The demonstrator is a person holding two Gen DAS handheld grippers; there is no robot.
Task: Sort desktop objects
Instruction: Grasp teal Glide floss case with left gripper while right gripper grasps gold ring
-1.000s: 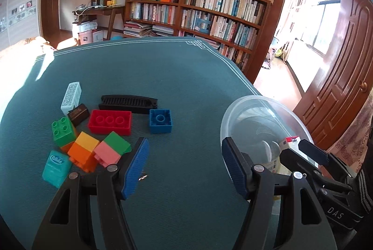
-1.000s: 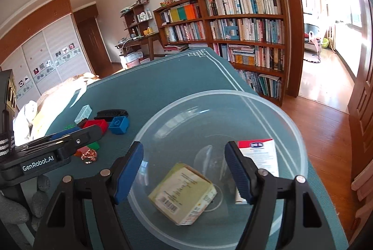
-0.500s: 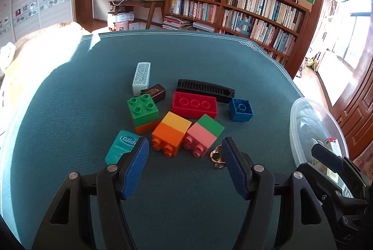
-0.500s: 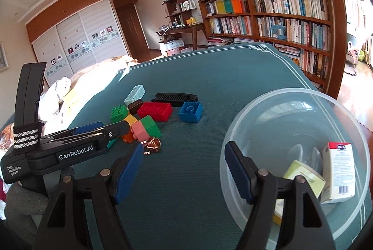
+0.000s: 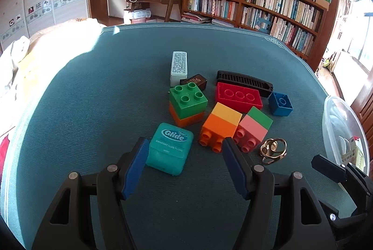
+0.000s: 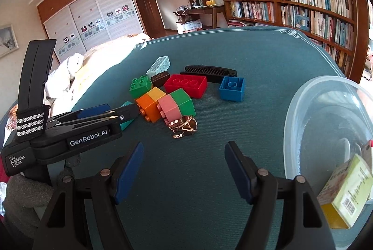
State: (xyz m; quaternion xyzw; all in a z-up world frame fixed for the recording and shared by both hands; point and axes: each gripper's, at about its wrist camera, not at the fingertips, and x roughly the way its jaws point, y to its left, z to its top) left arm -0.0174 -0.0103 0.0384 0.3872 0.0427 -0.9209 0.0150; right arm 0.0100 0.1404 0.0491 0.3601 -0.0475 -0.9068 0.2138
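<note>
My left gripper (image 5: 185, 152) is open and empty, its jaws either side of a teal Glide floss box (image 5: 171, 148). Beyond it lie toy bricks: green-on-orange (image 5: 187, 103), orange-yellow (image 5: 220, 125), pink-green (image 5: 254, 127), red (image 5: 237, 97) and blue (image 5: 280, 103). A gold ring piece (image 5: 272, 149) lies to the right. My right gripper (image 6: 184, 156) is open and empty, just short of the gold ring piece (image 6: 184, 125). A clear plastic bowl (image 6: 303, 110) at the right holds small boxes (image 6: 349, 187).
A white box (image 5: 178, 64), a dark brown box (image 5: 194, 81) and a black comb-like piece (image 5: 244, 82) lie behind the bricks on the green tablecloth (image 5: 93, 110). Bookshelves stand beyond the table's far edge. The left gripper's body (image 6: 70, 131) shows at left in the right wrist view.
Both grippers have swung left, away from the bowl and toward the brick pile. The left one has closed in on the floss box. Both stayed open.
</note>
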